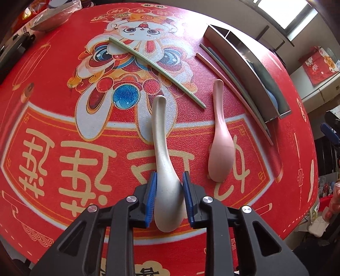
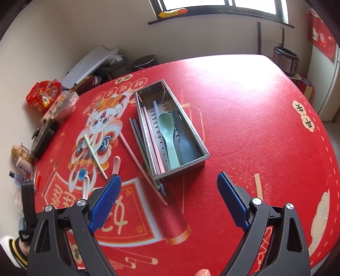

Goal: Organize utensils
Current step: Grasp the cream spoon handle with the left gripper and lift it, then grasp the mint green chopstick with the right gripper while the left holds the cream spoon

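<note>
In the left wrist view my left gripper [image 1: 169, 180] is shut on the bowl of a white spoon [image 1: 161, 148] that lies on the red tablecloth, handle pointing away. A pink spoon [image 1: 218, 152] lies just to its right. Beyond them lie a green chopstick [image 1: 157, 68], a pink chopstick [image 1: 233, 93] and a grey chopstick [image 1: 229, 70] beside the metal utensil box [image 1: 250, 70]. In the right wrist view my right gripper [image 2: 169, 175] hangs open and empty, short of the box [image 2: 182, 169]. Inside it lie a green spoon [image 2: 167, 131], a grey-blue spoon [image 2: 184, 142] and chopsticks.
A bowl [image 1: 51, 20] stands at the far left corner of the table. Along the left edge are a red snack bag [image 2: 43, 93], a plastic-wrapped dish [image 2: 61, 106] and a black pot lid [image 2: 42, 138]. A metal cooker [image 2: 285, 59] stands beyond the table's far right.
</note>
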Motion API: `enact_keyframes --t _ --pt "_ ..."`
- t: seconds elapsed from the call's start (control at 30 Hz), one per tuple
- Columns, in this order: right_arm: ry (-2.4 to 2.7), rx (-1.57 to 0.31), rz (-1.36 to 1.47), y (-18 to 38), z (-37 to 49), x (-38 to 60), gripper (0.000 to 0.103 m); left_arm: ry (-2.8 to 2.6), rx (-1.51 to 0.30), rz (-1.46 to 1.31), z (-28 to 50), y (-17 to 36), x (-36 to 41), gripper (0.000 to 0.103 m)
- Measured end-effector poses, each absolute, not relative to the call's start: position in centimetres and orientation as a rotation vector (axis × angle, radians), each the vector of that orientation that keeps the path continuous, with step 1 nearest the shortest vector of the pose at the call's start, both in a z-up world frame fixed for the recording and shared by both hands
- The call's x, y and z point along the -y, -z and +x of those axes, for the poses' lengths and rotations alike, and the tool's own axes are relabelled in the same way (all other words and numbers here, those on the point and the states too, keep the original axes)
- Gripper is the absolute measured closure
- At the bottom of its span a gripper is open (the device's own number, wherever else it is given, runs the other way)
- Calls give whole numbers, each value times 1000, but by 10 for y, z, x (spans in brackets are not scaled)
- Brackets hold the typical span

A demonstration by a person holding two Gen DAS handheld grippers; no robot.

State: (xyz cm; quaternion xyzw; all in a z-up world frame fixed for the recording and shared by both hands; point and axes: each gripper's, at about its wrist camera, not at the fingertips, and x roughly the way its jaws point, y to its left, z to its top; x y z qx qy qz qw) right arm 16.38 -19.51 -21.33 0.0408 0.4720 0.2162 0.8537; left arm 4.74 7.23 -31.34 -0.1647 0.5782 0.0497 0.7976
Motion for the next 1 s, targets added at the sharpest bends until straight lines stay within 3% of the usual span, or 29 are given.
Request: enact_keyframes --t 0.2,0.37,1.0 --pt "-449 -995 85 214 164 196 15 -104 -1233 -348 51 314 -73 79" --pt "-434 -995 96 215 165 200 15 -64 -1201 -338 54 302 -66 94" --pt "-441 -1015 108 220 166 203 15 0 -1233 -258 69 312 -44 93"
